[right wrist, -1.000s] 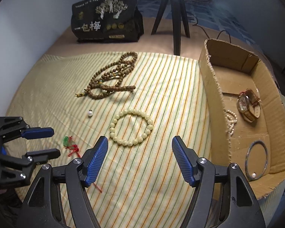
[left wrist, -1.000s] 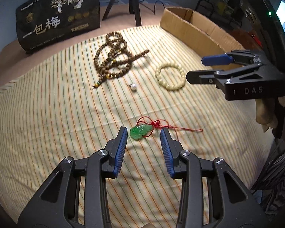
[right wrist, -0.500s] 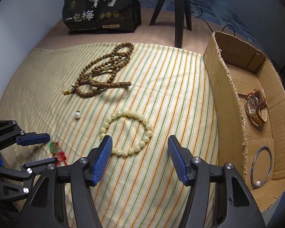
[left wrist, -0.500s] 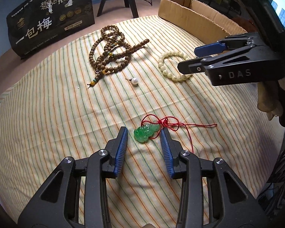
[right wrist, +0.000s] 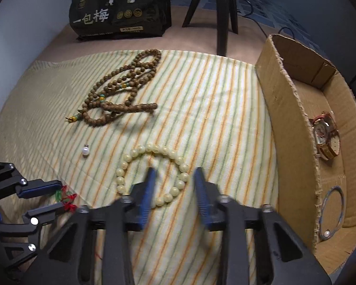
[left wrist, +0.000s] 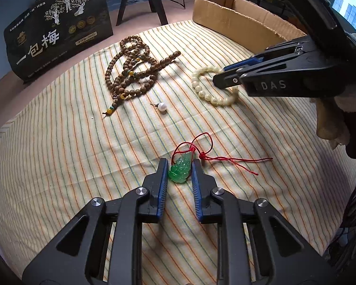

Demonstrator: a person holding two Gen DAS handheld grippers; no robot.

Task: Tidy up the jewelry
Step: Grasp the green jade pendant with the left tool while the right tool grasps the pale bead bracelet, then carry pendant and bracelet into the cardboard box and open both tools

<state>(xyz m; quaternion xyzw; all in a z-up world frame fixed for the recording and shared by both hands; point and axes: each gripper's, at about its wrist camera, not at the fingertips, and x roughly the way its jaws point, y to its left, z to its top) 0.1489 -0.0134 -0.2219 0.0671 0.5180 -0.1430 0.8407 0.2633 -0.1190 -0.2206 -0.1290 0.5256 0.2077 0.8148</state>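
Through my left wrist camera, my left gripper (left wrist: 179,169) has its jaws closed in around the green pendant (left wrist: 180,169) on the striped cloth (left wrist: 59,142), pads at both sides. Beyond it lie a pearl (left wrist: 162,107) and the cream bracelet (left wrist: 213,87).

Through my right wrist camera, my right gripper (right wrist: 174,178) is open, straddling the cream bracelet's (right wrist: 154,173) near side, left of the cardboard box (right wrist: 294,128).

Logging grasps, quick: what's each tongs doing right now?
Left tongs: shut on green pendant.
Right tongs: open, straddling cream bracelet, not gripping.
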